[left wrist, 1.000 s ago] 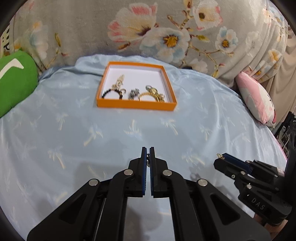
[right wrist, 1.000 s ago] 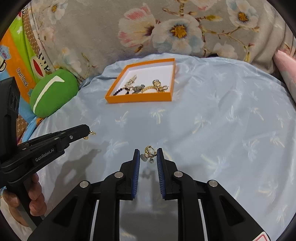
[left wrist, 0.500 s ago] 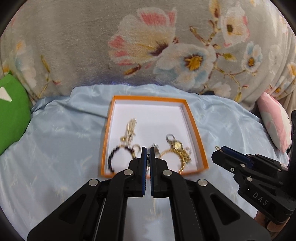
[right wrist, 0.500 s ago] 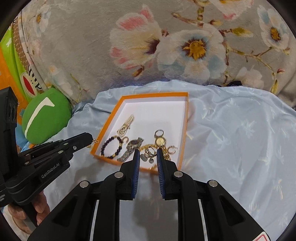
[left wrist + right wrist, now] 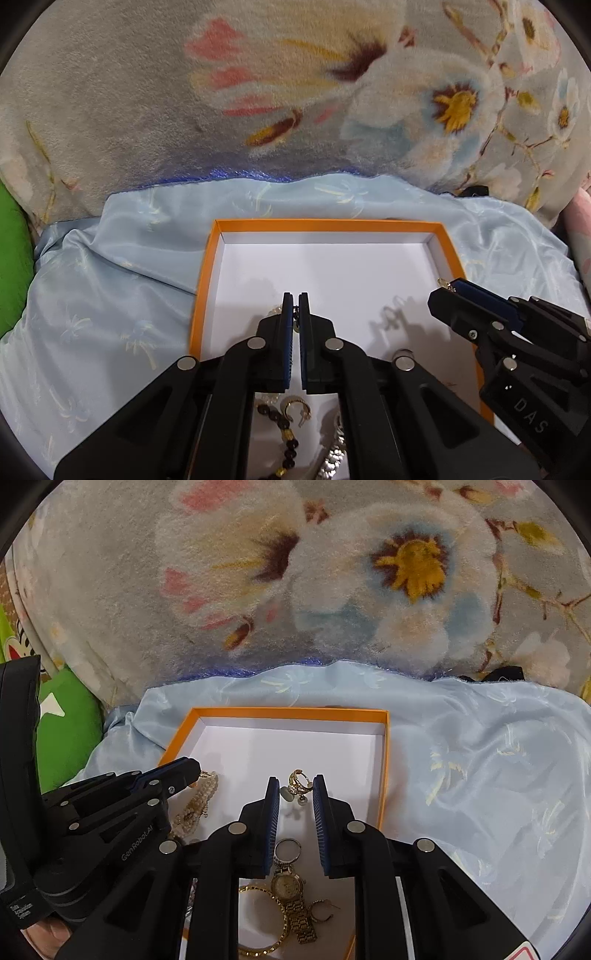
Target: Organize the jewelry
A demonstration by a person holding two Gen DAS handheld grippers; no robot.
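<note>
An orange box [image 5: 207, 280] with a white floor lies on the pale blue cloth; it also shows in the right wrist view [image 5: 384, 775]. My left gripper [image 5: 294, 300] is shut on a small earring [image 5: 295, 321] and hangs over the box floor. My right gripper [image 5: 295, 784] is shut on a gold earring with pearl drops [image 5: 297, 784], also over the box. In the box lie a dark bead bracelet [image 5: 282, 432], a gold hoop [image 5: 295, 410], a pearl piece [image 5: 197, 805], a gold watch [image 5: 290, 890] and a gold bangle [image 5: 273, 919].
A grey floral blanket [image 5: 295, 92] rises right behind the box. A green cushion [image 5: 66, 731] lies at the left. The blue cloth [image 5: 480, 775] spreads to the right of the box. A pink cushion edge [image 5: 581, 236] shows at far right.
Both grippers have moved forward from the open cloth to above the box, each still holding its earring. The box now fills the lower middle of both views.
</note>
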